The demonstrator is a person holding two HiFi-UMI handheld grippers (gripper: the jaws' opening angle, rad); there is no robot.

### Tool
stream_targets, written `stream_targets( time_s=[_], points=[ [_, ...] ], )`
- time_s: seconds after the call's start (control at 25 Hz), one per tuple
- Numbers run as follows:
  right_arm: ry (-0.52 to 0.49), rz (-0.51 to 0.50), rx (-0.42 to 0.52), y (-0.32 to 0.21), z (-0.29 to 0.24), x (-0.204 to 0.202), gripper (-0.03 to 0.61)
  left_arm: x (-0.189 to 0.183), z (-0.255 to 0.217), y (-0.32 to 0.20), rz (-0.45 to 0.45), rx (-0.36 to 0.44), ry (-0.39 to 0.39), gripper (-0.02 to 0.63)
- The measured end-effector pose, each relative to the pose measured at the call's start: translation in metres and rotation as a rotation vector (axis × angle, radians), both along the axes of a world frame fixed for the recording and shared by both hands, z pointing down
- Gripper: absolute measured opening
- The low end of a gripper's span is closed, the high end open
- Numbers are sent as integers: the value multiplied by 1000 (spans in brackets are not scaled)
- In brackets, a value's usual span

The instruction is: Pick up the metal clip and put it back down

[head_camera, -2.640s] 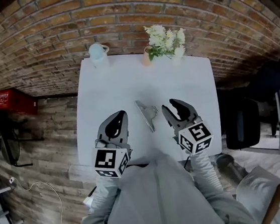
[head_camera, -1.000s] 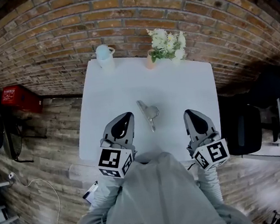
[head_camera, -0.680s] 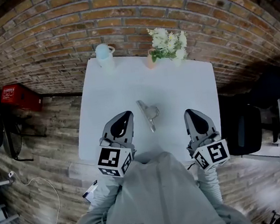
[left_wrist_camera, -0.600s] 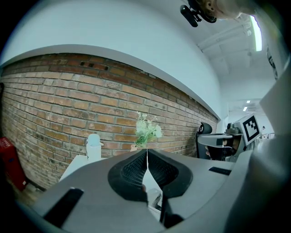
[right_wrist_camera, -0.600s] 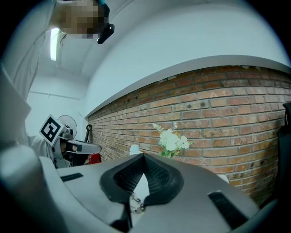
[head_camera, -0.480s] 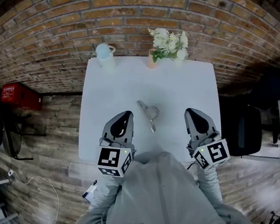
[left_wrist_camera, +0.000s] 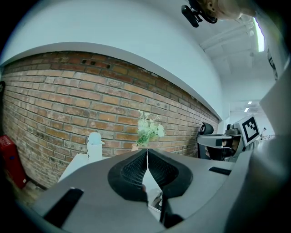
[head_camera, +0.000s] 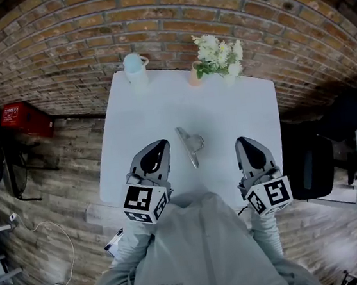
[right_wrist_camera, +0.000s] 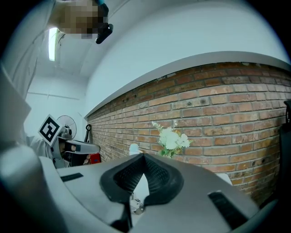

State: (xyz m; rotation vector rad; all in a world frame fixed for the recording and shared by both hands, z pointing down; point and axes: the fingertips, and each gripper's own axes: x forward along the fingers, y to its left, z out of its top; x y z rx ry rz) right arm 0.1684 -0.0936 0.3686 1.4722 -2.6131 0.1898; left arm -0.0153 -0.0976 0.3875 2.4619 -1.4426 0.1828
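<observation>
- Grey sheet metal, thin and folded: in the head view the metal clip (head_camera: 190, 145) lies flat on the white table (head_camera: 160, 102). It sits between the left gripper (head_camera: 158, 146) and the right gripper (head_camera: 239, 144), nearer the left one, and neither touches it.
- In the same view both grippers sit by the table's near edge, each with its jaws brought together and nothing in them.
- The clip shows a long narrow plate with a bent wire handle on its right side. We judge it light and stiff, and slick enough to skate across the smooth tabletop if nudged.
- The plate hugs the surface, so we would take hold at the raised wire handle, or pinch across the plate's narrow width.
- In the left gripper view the ribbed pads (left_wrist_camera: 136, 170) meet along a thin seam and hold nothing. A small glint shows low beyond them; it may be the clip, but we cannot be sure.
- In the right gripper view the jaws are likewise closed on nothing. A shiny metal piece shows just under the tips, probably the clip's handle, lying on the table apart from the pads.
- Either gripper must first spread its jaws before it can take the clip.
</observation>
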Motion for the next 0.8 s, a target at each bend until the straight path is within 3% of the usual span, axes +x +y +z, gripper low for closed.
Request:
stream_targets(
  time_s=[0.8],
  points=[
    [-11,-7,0,-3,0,-8,23,-8,3,-2,-8,-4,-5,31]
  ],
)
